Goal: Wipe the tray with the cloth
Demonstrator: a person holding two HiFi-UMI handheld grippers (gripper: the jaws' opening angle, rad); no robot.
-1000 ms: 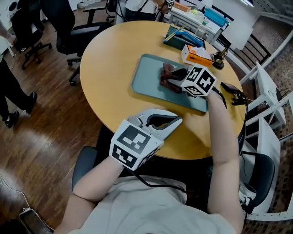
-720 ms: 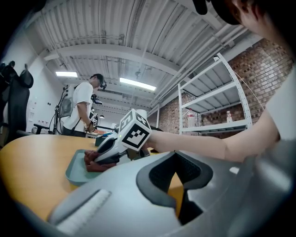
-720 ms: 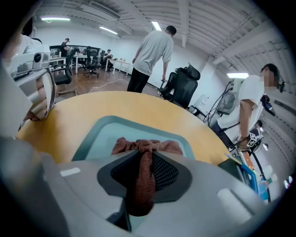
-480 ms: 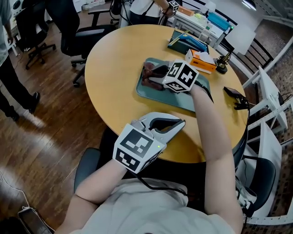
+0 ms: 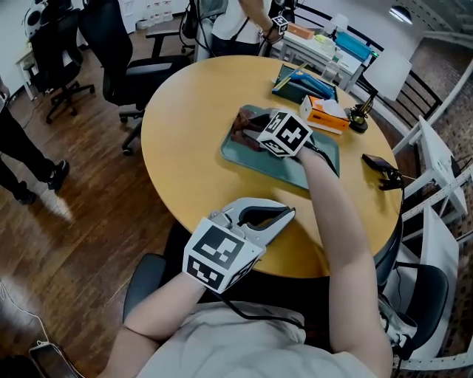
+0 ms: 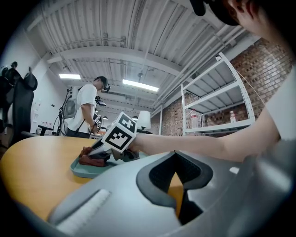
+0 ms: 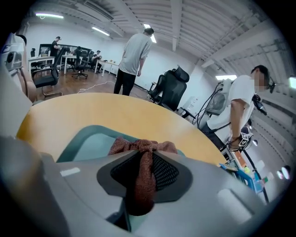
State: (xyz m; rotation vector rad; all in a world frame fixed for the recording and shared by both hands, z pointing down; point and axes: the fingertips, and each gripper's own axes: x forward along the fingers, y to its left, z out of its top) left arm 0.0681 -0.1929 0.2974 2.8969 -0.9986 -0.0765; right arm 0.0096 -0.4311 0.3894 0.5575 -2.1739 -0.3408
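Observation:
A teal tray (image 5: 247, 161) lies on the round wooden table (image 5: 188, 148). My right gripper (image 5: 250, 133) is shut on a reddish-brown cloth (image 5: 241, 124) and presses it onto the tray's far left part. In the right gripper view the cloth (image 7: 144, 155) bunches between the jaws above the tray (image 7: 85, 139). My left gripper (image 5: 287, 214) hovers shut and holding nothing over the table's near edge. From the left gripper view, the right gripper (image 6: 98, 151) rests on the cloth (image 6: 89, 158) in the tray (image 6: 82, 169).
An orange box (image 5: 325, 114), a dark box with blue items (image 5: 301, 80) and a small stand (image 5: 360, 109) sit beyond the tray. A black device (image 5: 380, 171) lies at the table's right edge. Office chairs (image 5: 137, 63) and a standing person (image 5: 240, 18) are behind.
My right gripper has dragged the cloth from the tray's right half towards its left end. The left gripper has stayed over the near edge.

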